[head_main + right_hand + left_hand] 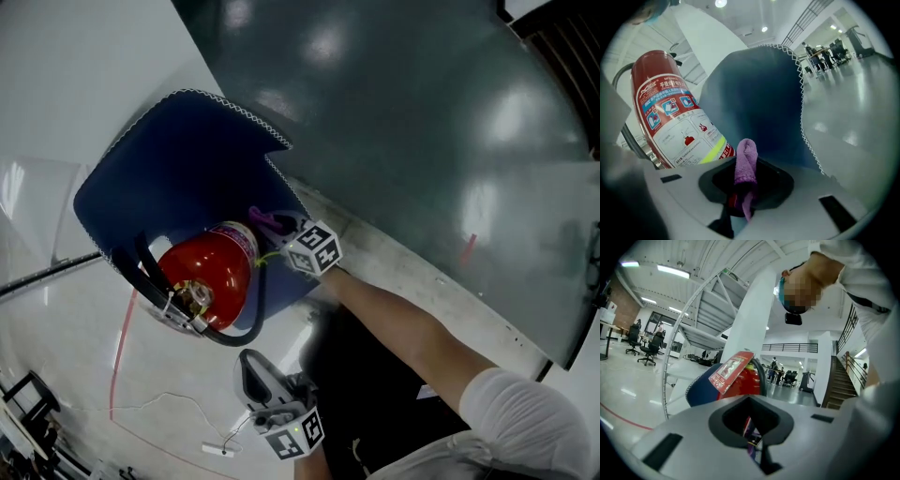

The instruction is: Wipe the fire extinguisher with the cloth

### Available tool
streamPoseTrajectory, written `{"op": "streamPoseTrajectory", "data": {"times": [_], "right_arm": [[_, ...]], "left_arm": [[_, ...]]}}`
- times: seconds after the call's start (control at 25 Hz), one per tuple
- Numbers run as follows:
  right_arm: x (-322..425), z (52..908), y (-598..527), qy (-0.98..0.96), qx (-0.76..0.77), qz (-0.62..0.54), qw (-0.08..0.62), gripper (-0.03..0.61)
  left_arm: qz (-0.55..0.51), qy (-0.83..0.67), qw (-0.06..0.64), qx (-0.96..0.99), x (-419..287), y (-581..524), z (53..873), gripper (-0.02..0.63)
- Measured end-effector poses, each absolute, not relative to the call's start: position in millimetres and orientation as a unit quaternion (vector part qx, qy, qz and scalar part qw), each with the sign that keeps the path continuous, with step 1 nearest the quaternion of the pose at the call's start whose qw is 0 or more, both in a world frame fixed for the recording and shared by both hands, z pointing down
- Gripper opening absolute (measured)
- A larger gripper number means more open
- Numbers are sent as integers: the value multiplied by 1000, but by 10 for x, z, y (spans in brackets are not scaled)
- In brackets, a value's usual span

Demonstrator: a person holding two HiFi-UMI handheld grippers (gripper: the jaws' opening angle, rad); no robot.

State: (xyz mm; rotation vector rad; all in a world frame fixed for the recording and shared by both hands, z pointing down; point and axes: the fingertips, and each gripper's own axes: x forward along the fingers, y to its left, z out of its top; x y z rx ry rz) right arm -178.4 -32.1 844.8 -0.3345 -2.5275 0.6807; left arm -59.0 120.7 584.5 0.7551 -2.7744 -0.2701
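right tongs (281, 227) clenched on a purple cloth (745, 161), its wad pushed out front, likely to rub the extinguisher (211, 272) just ahead, near its label. left tongs (251, 367) closed and empty, hanging clear beside it. a blue sheet (178, 159) backs the extinguisher.

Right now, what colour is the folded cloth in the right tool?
Purple fuzzy cloth; clearest in the right gripper view.

The white label (677, 129) on the red fire extinguisher (652, 70) carries pictograms and lines of small print, all too blurred to read.
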Motion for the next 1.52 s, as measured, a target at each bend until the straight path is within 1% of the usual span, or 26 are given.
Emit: {"op": "streamPoseTrajectory", "data": {"times": [0.28, 0.56, 0.96, 1.16, 1.28, 1.44, 1.52], "right_arm": [[-1731, 7999, -197, -913, -168, 305, 214, 71], [-1635, 7130, -150, -909, -187, 327, 181, 71], [-1584, 5798, -101, -907, -204, 347, 125, 71], [-1434, 5373, 1, -900, -224, 353, 121, 71], [-1432, 5203, 31, -898, -240, 351, 112, 71], [-1366, 5007, -90, -901, -209, 370, 87, 71], [-1322, 4844, -152, -910, -192, 360, 70, 71]], "left_arm": [[-102, -952, 127, 260, -597, 1234, 5639, 6], [-109, -951, 129, 259, -538, 1258, 5095, 6], [-95, -953, 110, 266, -418, 1277, 4219, 5], [-90, -955, 101, 266, -293, 1253, 3766, 6], [-94, -956, 91, 262, -338, 1236, 3627, 6], [-86, -953, 81, 278, -465, 1341, 3499, 6], [-77, -948, 75, 298, -565, 1405, 3455, 6]]}}
